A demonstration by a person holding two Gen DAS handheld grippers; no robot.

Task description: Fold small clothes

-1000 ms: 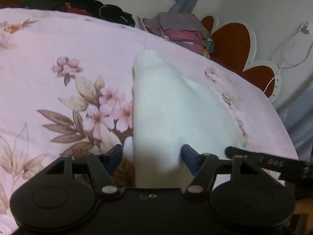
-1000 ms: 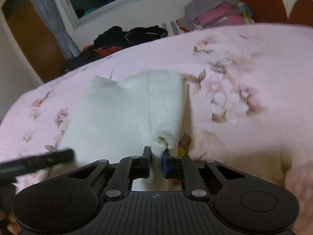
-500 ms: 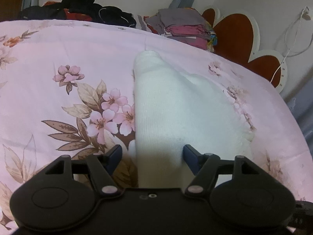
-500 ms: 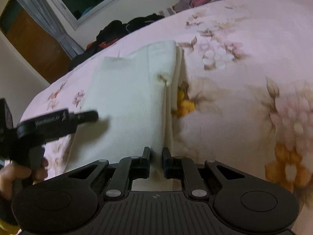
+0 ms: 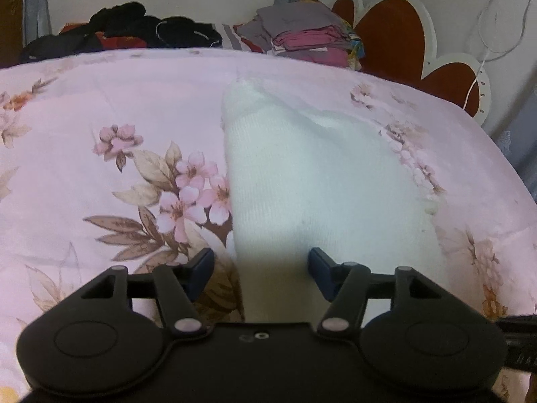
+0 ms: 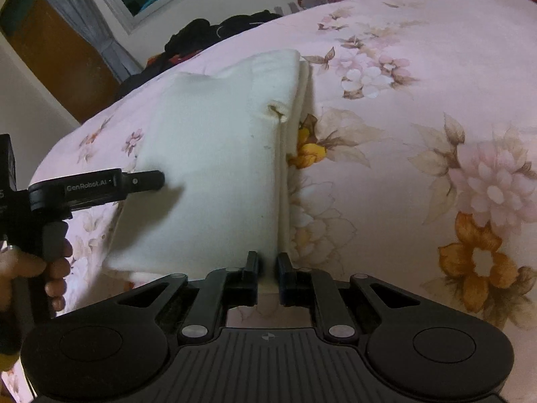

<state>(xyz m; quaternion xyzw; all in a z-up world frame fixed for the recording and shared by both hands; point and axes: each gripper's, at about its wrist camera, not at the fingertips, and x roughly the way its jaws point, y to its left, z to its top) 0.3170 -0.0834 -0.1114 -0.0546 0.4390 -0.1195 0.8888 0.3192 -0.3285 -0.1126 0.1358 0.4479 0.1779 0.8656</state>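
Left wrist view: the left tool [image 5: 261, 268] hangs over a white knitted garment [image 5: 312, 181] spread on the bed [image 5: 100, 100], which wears a pink floral cover. Its blue-tipped jaws stand apart and are closing, with the near edge of the garment lying between them; the pads do not press on the cloth. The garment runs from the near edge of the bed toward the far edge, narrowing to a folded tip there. Past the far edge of the bed lie a pile of dark clothes [image 5: 134, 30] and a stack of folded clothes [image 5: 302, 33] in grey and pink. A red and white flower-shaped headboard [image 5: 396, 33] stands at the bed's far right corner.

Right wrist view: the right tool [image 6: 267, 268] has its jaws drawn almost together, clamped on the near right edge of the white knitted garment [image 6: 214, 168], where layers of cloth sit stacked along the fold. The garment lies toward the bed's [image 6: 419, 84] left side. The left tool [image 6: 147, 181] reaches in from the left above the garment's left part, held by a person's hand [image 6: 30, 268]. A small brownish mark shows near the garment's right fold.
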